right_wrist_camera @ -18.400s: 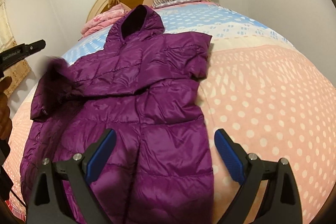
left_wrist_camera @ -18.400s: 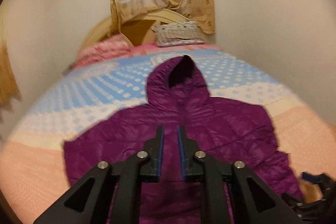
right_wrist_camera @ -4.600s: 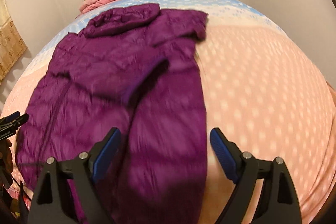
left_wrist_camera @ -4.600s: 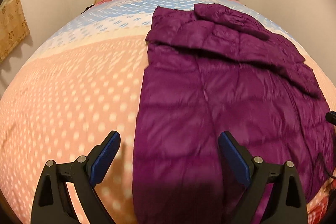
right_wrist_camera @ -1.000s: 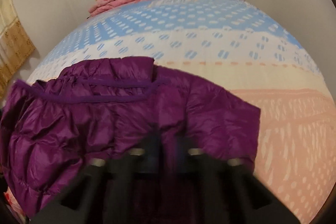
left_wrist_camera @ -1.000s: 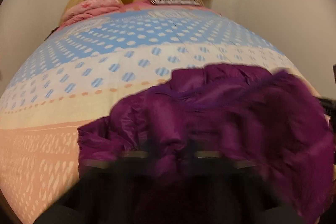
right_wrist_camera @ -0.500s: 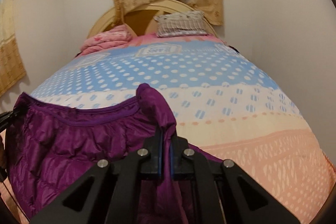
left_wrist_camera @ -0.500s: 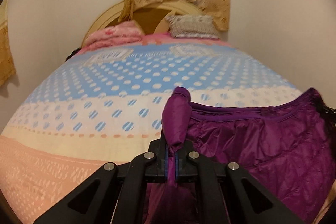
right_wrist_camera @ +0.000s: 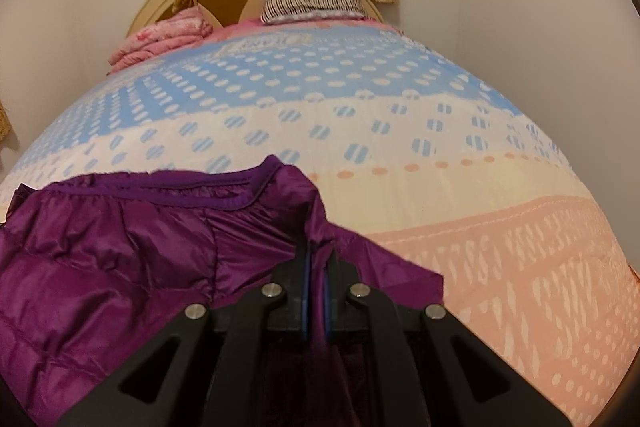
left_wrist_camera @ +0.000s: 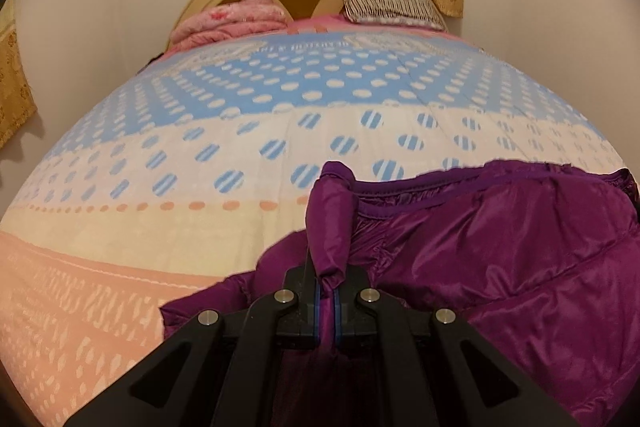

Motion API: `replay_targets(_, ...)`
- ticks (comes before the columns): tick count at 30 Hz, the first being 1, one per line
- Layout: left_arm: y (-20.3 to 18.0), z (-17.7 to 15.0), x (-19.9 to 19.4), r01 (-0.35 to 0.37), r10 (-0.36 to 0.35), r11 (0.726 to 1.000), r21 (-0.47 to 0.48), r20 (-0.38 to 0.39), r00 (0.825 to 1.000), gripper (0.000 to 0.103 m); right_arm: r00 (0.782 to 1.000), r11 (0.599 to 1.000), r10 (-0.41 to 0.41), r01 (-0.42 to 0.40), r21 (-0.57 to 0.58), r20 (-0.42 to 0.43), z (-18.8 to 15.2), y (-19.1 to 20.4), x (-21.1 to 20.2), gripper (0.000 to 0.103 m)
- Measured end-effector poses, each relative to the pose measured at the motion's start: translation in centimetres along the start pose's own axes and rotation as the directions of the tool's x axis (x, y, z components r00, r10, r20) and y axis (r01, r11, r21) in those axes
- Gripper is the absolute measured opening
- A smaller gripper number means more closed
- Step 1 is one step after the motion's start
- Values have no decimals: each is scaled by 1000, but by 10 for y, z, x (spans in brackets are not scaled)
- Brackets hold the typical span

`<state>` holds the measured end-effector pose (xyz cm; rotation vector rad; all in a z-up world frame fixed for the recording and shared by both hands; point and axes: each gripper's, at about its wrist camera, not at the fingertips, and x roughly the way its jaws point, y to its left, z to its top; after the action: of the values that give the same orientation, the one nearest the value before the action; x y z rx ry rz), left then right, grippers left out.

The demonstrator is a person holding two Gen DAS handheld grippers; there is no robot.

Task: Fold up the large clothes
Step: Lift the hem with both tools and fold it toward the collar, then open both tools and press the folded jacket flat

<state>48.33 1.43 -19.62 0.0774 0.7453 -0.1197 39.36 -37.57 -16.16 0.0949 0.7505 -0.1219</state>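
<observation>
While the purple quilted puffer jacket (left_wrist_camera: 500, 259) was held up by its piped hem edge, both corners were seen pinched: the left gripper (left_wrist_camera: 327, 301) was clamped tight on a bunched roll of fabric at one corner, and the right gripper (right_wrist_camera: 316, 291) was pressed together on the opposite corner of the same hem. The jacket was located at the near end of the polka-dot bedspread in blue, cream and peach bands (left_wrist_camera: 240, 131), with the hem lifted off the bed between the two grippers and the lower layers draped beneath; how much rested on the bed could not be told. The shell was judged light, soft and puffy, with a glossy nylon surface that was likely slippery, so a thin single-layer pinch was thought prone to sliding out. The piped hem seam and the corners were judged the best places to be gripped, since the binding gave a firmer ridge. Trapped air was expected to make the fold spring back, so pressing flat was probably needed after laying. A folded pink blanket (left_wrist_camera: 236, 21) and a striped frilled pillow (right_wrist_camera: 312, 3) were noted well apart at the headboard.
</observation>
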Motion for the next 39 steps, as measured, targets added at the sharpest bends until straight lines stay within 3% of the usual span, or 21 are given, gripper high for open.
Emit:
replay_targets(9,-1,-3,16,14,-13,1000,9,-73,997,4,998,1000,-26,25,-18,-63,-4,3,15,7)
replay_targets(20,0,-2,19,14,-14,1000,8,-89,996,7,992,997,-58,52,-56,-109,-5,9,25,8)
replay_targets(22,2,1,11,-2,1,1000,-7,-70,998,9,990,995,-73,64,-73,-122,-3,11,24,13)
replay_targets(23,5,2,4,-12,10,1000,-24,-59,998,10,988,994,-79,69,-80,-130,-1,11,22,22)
replay_targets(24,10,6,-8,-11,9,998,-54,-44,999,10,987,994,-83,72,-81,-137,2,10,18,41)
replay_targets(25,14,9,-17,-7,5,997,-75,-33,999,11,988,995,-74,65,-70,-132,5,8,10,51)
replay_targets(26,19,14,-32,-2,1,994,-105,-9,1000,12,992,997,-61,57,-47,-106,9,5,-4,68)
replay_targets(27,23,20,-53,7,-2,992,-129,33,999,19,995,997,-69,67,-31,-75,12,4,-17,72)
replay_targets(29,24,24,-79,11,3,988,-155,89,996,43,995,995,-96,95,-23,-22,19,11,-47,73)
replay_targets(30,21,24,-97,21,2,985,-174,132,991,71,997,996,-83,83,-16,-1,20,18,-59,73)
replay_targets(31,14,21,-113,37,-2,982,-187,183,983,88,997,998,-65,64,2,32,21,29,-74,73)
replay_targets(33,-3,16,-130,46,-2,982,-184,229,973,90,998,1000,-22,22,3,67,19,51,-85,73)
replay_targets(35,-25,13,-135,-6,41,988,-156,224,974,90,995,999,23,-20,-26,94,11,79,-89,73)
replay_targets(37,-45,8,-132,23,4,994,-111,231,973,90,992,998,24,-16,-62,121,2,103,-84,73)
replay_targets(39,-61,-1,-116,-35,46,998,-60,200,979,90,995,997,44,-39,-67,84,-7,115,-67,74)
